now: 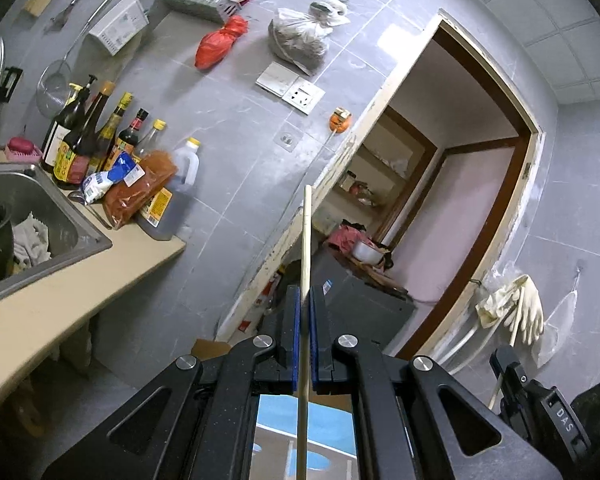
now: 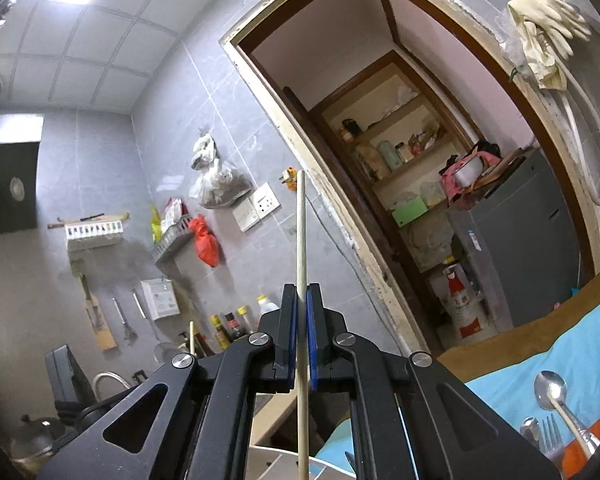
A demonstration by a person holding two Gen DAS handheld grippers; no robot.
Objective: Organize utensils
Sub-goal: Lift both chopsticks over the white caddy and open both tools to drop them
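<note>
Gripping a pale wooden chopstick [image 1: 306,248] between its blue pads, the left gripper [image 1: 305,300] is clamped tight on it; stick runs up past the fingertips w/ its tip in front of the door frame [image 1: 340,168].

Right gripper [image 2: 301,300] likewise pinched on a 2nd chopstick [image 2: 301,232], held about upright, tip up by the wall socket [image 2: 265,201].

Near, at bottom right corner of right wrist view: spoon [image 2: 550,390], fork [image 2: 552,434] & another chopstick end standing together over a blue cloth [image 2: 540,356]; what holds them is cut off by the frame edge.

Further off in left view: countertop [image 1: 80,280] w/ steel sink [image 1: 40,208] at its left edge, sauce bottles [image 1: 96,136] crowded along the back edge against the wall. Beyond, doorway w/ a grey fridge [image 2: 524,248], rubber gloves [image 2: 540,28] hung beside the frame.
</note>
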